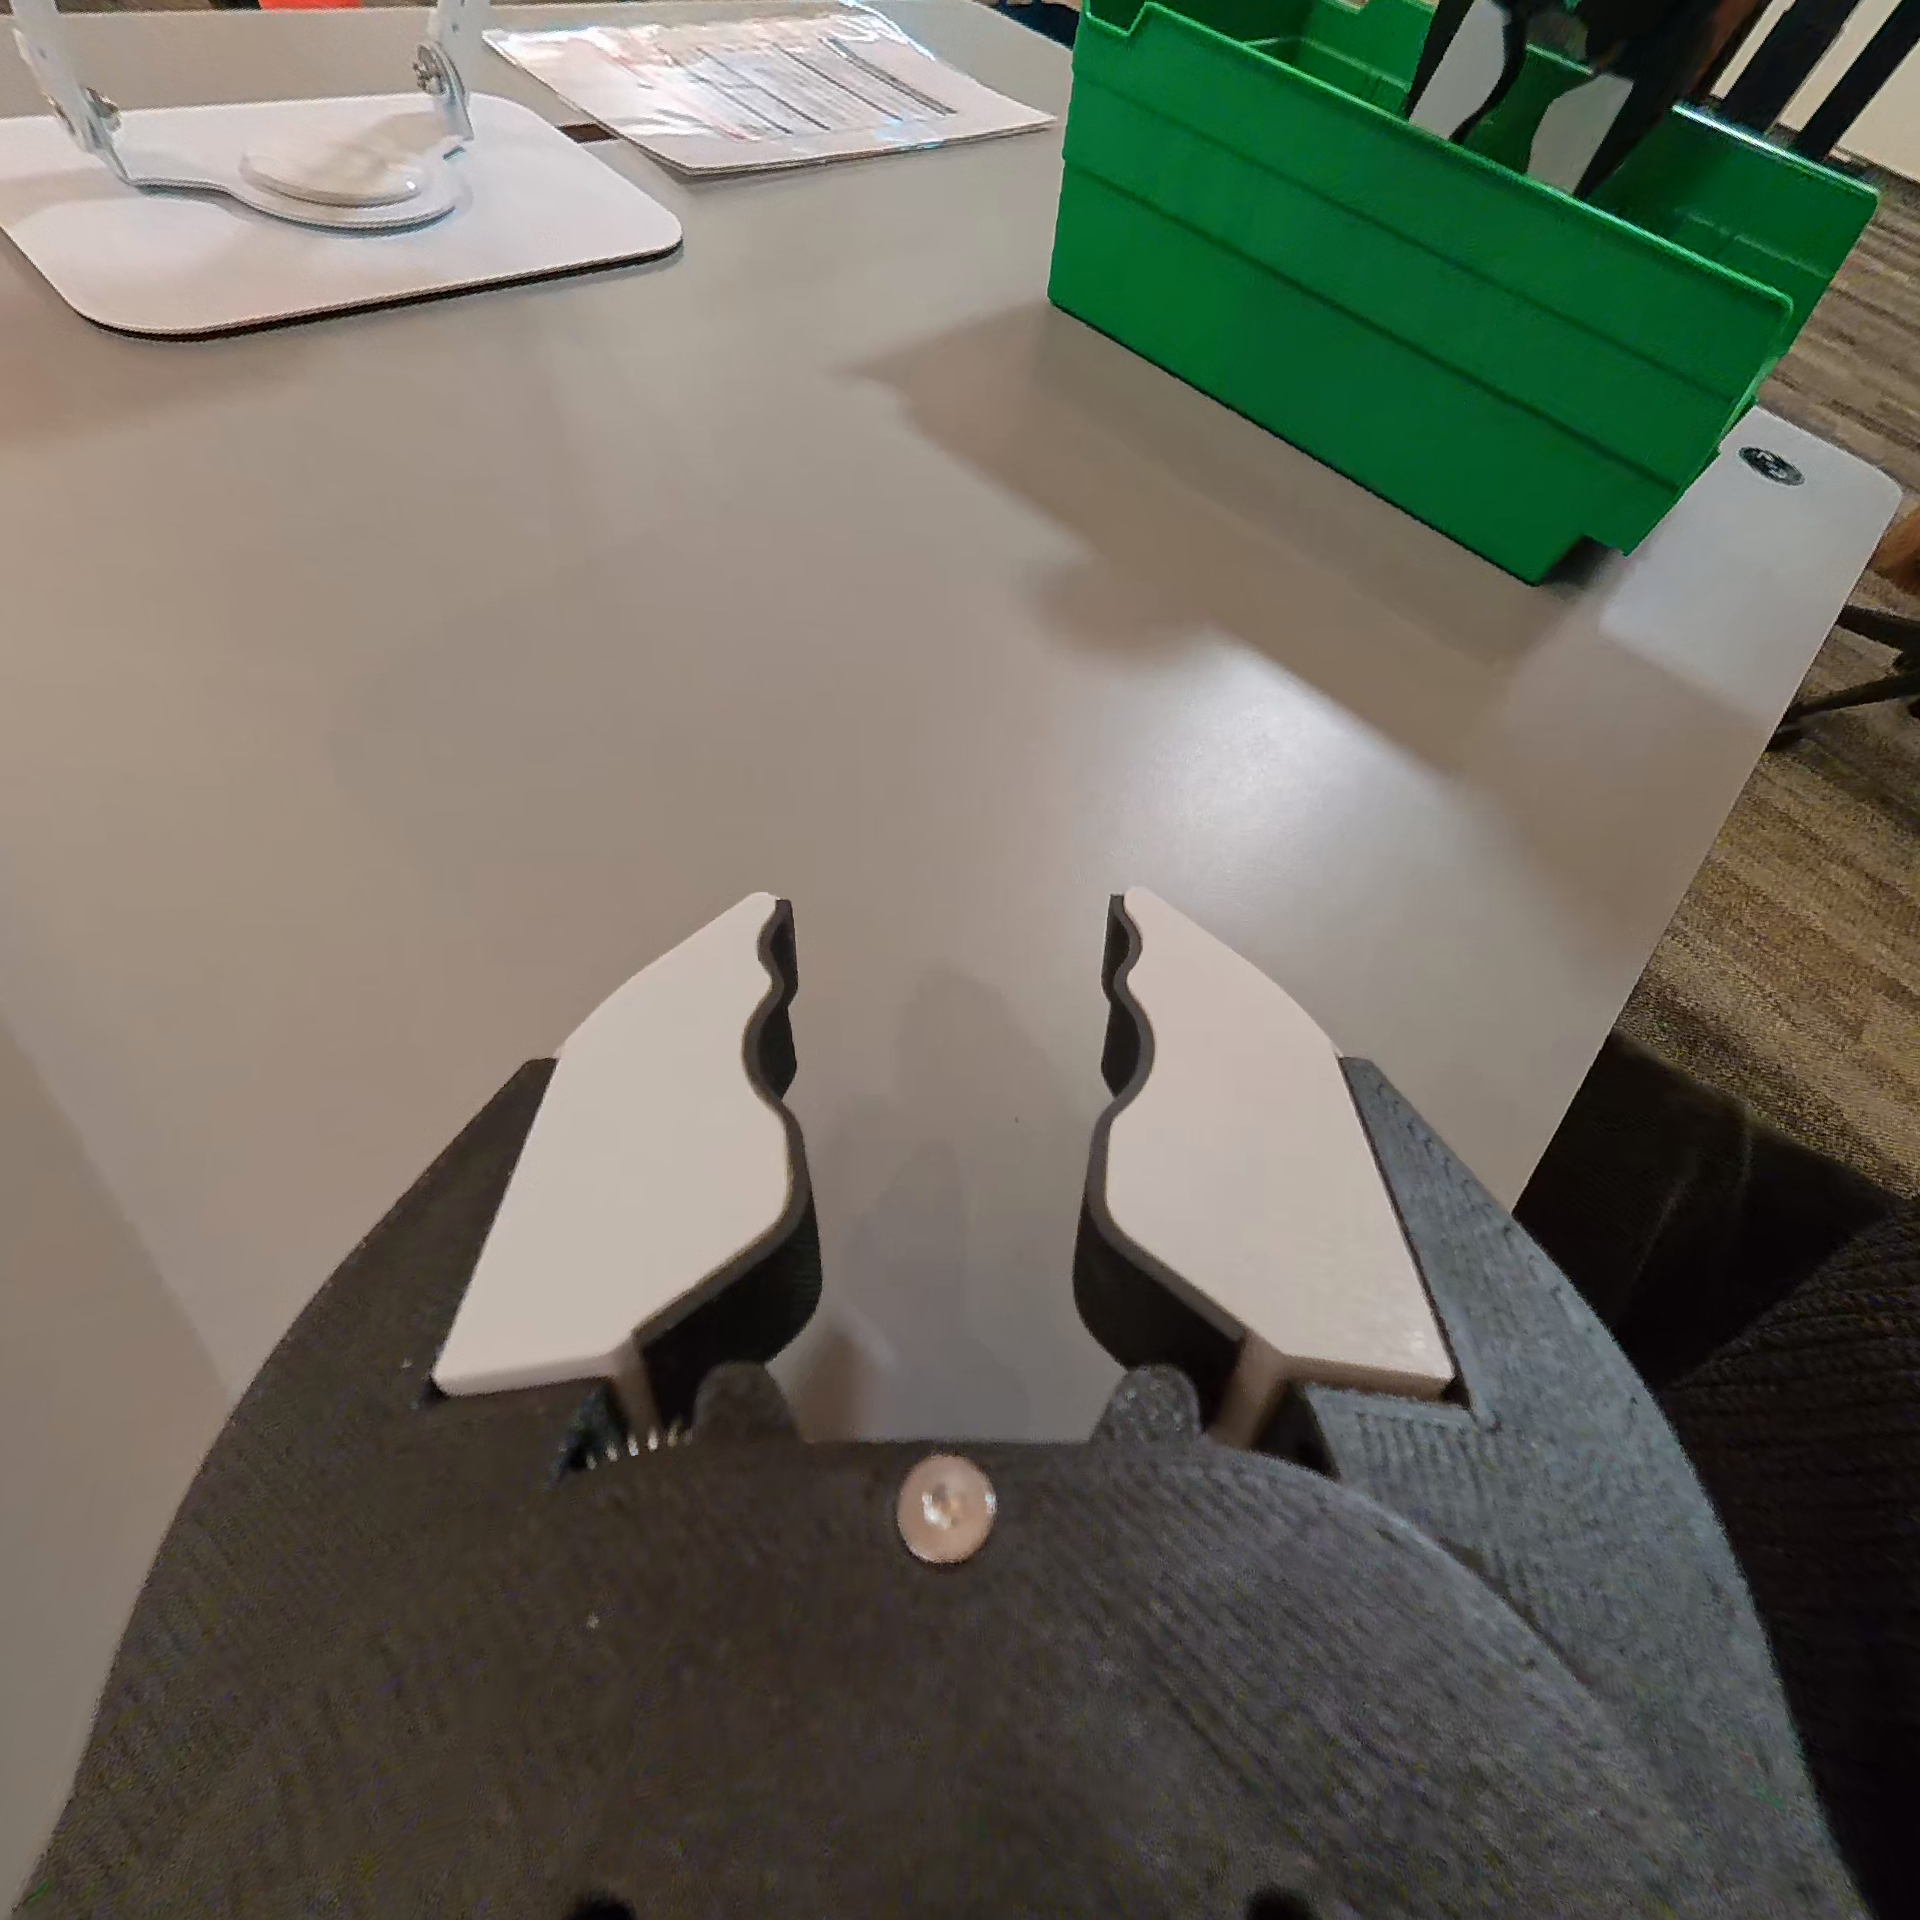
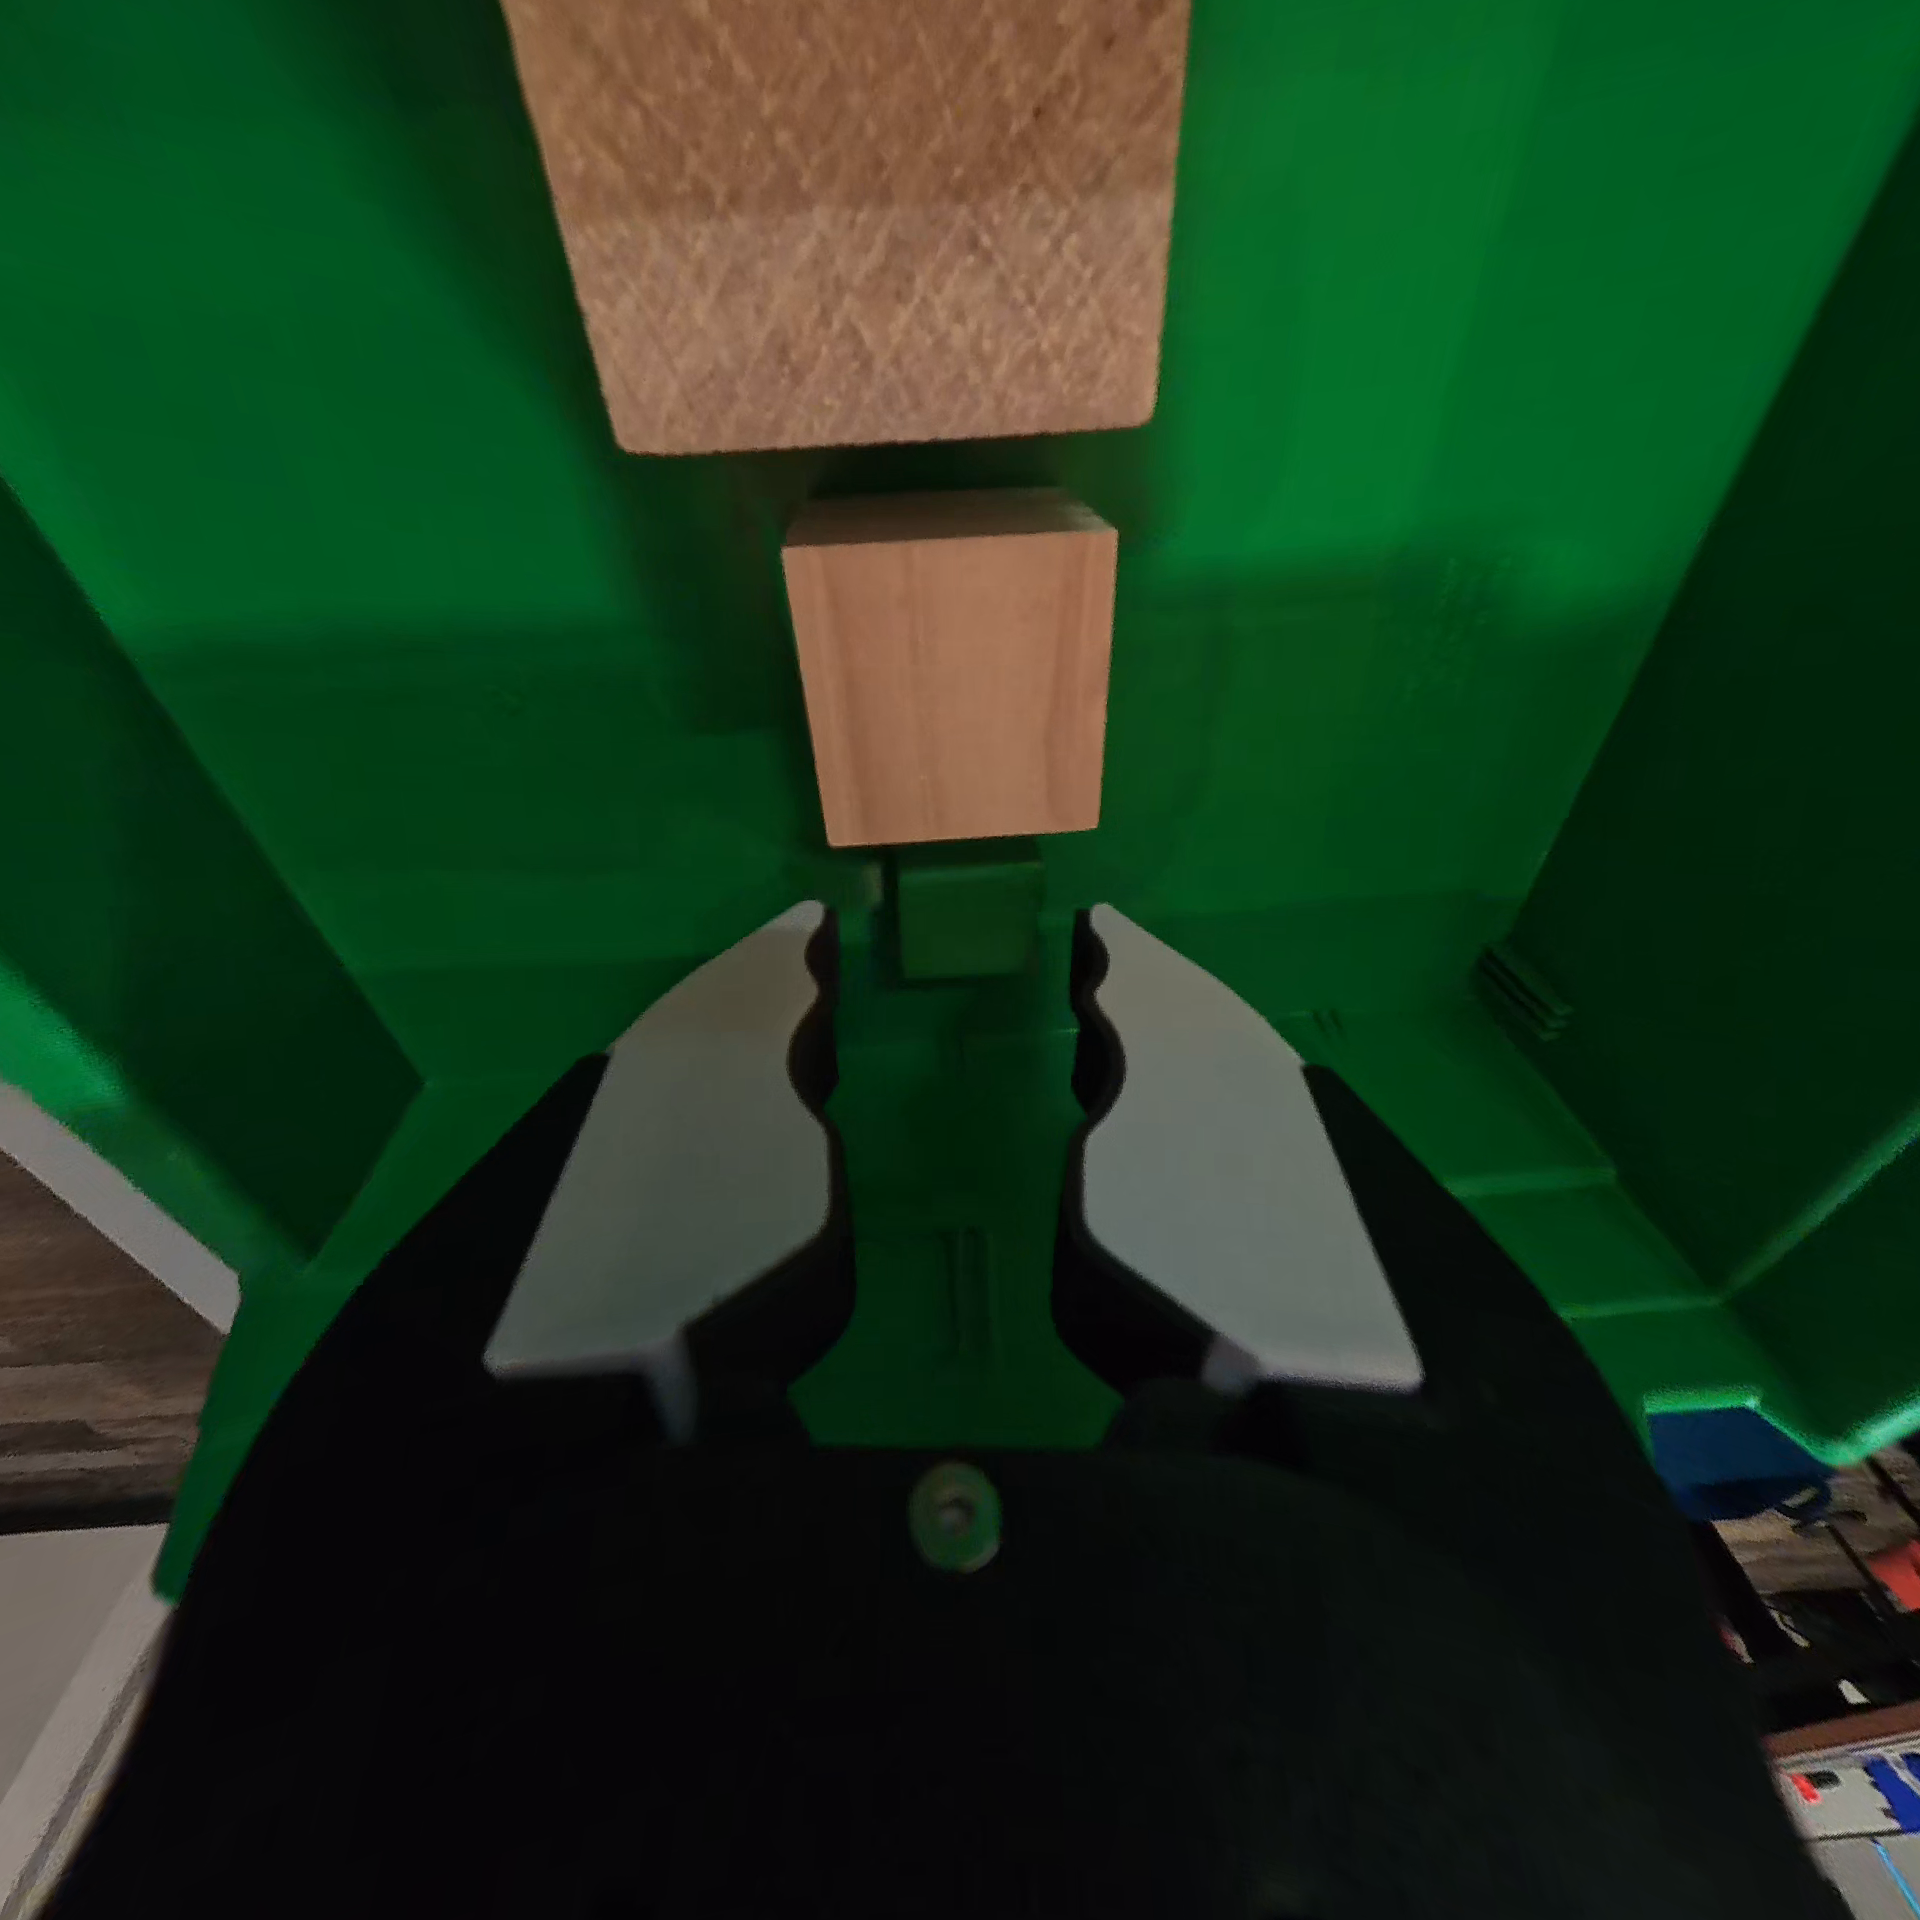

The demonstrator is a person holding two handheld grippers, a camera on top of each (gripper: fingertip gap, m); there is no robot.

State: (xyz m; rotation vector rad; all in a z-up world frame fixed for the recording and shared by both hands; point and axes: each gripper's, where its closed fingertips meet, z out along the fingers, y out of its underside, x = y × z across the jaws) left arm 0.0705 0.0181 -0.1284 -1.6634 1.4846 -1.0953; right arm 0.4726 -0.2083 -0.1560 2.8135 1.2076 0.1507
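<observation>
Right wrist view: green bin [image 2: 312, 727] holds a small wooden block [image 2: 951, 675] and a larger wooden block [image 2: 862, 208] beyond it. Right gripper [image 2: 951, 920] reaches inside, fingers spread, empty, near the small block. Left gripper [image 1: 945, 914] hovers over the grey table [image 1: 520, 623], short of the bin, fingers spread, empty.

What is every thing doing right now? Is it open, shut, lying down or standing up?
left gripper: open, empty, over the grey table.
right gripper: open, empty, inside the green bin.
small wooden block: lying in the bin, just beyond the fingertips, untouched.
big wooden block: farther in.
</observation>
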